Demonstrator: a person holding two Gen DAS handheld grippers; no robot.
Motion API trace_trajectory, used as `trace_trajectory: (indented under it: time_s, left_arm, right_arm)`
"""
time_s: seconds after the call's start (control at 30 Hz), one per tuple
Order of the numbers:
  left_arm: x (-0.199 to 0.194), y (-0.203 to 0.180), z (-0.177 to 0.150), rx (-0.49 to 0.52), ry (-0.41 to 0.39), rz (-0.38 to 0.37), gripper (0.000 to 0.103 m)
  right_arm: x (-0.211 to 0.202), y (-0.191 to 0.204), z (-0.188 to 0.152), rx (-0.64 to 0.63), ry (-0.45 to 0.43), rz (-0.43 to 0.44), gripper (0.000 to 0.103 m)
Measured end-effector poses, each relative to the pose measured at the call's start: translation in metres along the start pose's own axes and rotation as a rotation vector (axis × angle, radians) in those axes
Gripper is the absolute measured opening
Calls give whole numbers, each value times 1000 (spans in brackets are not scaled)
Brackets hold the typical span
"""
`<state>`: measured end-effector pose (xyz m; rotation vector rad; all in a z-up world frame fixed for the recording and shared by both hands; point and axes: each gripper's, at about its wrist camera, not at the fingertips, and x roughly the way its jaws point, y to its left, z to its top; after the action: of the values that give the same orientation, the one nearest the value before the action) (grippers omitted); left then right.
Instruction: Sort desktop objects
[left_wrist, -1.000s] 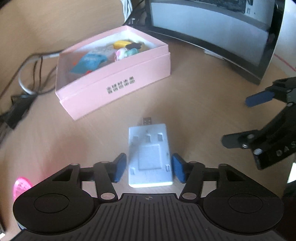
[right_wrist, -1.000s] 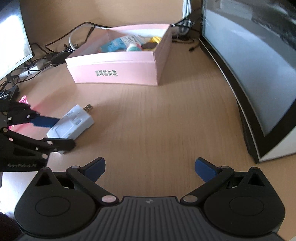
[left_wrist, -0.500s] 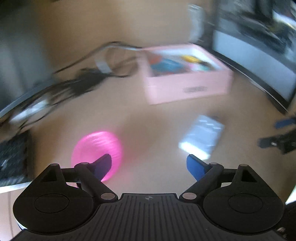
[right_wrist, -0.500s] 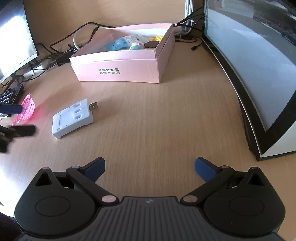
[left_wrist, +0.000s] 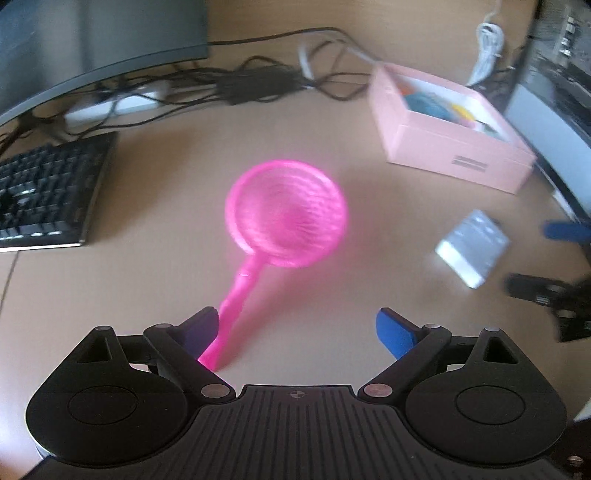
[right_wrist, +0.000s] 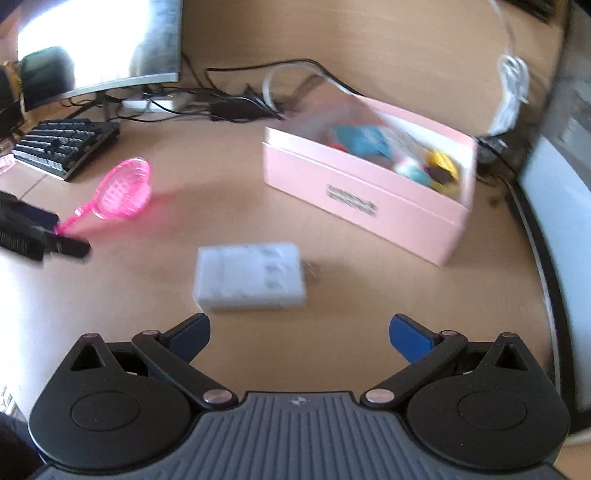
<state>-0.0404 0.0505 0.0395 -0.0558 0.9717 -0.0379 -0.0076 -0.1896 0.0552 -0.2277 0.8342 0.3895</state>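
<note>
A pink net scoop (left_wrist: 286, 212) (right_wrist: 123, 188) lies on the wooden desk, handle toward my left gripper (left_wrist: 299, 332) (right_wrist: 55, 232). Its jaws are opening; the handle's end lies between them, close to the left pad, and neither pad presses on it. The white USB charger (right_wrist: 251, 275) (left_wrist: 472, 251) lies flat just beyond the fingertips of my right gripper (right_wrist: 299, 332) (left_wrist: 550, 258), which is open and holds nothing. Behind it stands the open pink box (right_wrist: 362, 195) (left_wrist: 450, 155) with several small colourful items inside.
A black keyboard (left_wrist: 48, 192) (right_wrist: 66, 144) sits at the left under a monitor (right_wrist: 103, 40). Tangled cables (left_wrist: 251, 85) run along the back edge. A second dark monitor (right_wrist: 554, 192) borders the right side.
My left gripper has let go of the white charger, opened wide and swung left to the pink scoop. My right gripper has turned left, so the charger now lies in front of it.
</note>
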Motion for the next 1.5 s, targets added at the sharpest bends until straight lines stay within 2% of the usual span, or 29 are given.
trace_trajectory:
  time_s: [0.17,0.3,0.4,0.6,0.67,0.7,0.77,0.9,1.1,1.17,1.2,1.37,1.43,1.5]
  left_arm:
    - [-7,4,-6,-61,-5,16,96]
    - [-12,17,-5,-107,-21,38,97]
    - [-14,21,-5,-126,-28,50,98]
    - [-6,19,1,-118,-13,49,99]
    - [-2,16,6,-92,-10,48,99]
    - [0,15,8,-79,-11,51,99]
    - [7,11,15,-46,-16,62,99]
    - [27,2,32,19,-26,103,99]
    - [49,-10,54,82,-11,114,98]
    - [51,-11,55,96,-1,121,85]
    - [51,-12,54,101,6,119,85]
    - [23,-19,50,132,-33,80,84]
    - [-2,-24,57,137,-77,34,84]
    - [-32,-33,70,160,-155,5,84]
  right_arm:
    - [21,22,13,-125,-18,13,103]
    - [39,23,19,-165,-5,-17,103]
    - [47,14,22,-155,9,-20,103]
    - [53,2,26,-100,41,61,103]
    - [55,-1,27,-70,62,94,100]
    - [54,-2,27,-59,65,109,93]
    - [50,-1,28,-65,67,112,91]
    - [37,-2,29,-88,53,114,91]
    - [8,-10,32,-80,35,121,91]
    - [-4,-16,34,-65,19,120,91]
    - [-10,-19,35,-61,6,118,91]
    - [-46,-34,49,-45,-89,70,91]
    - [-64,-42,58,-25,-140,38,91]
    - [-85,-50,68,-1,-199,14,91]
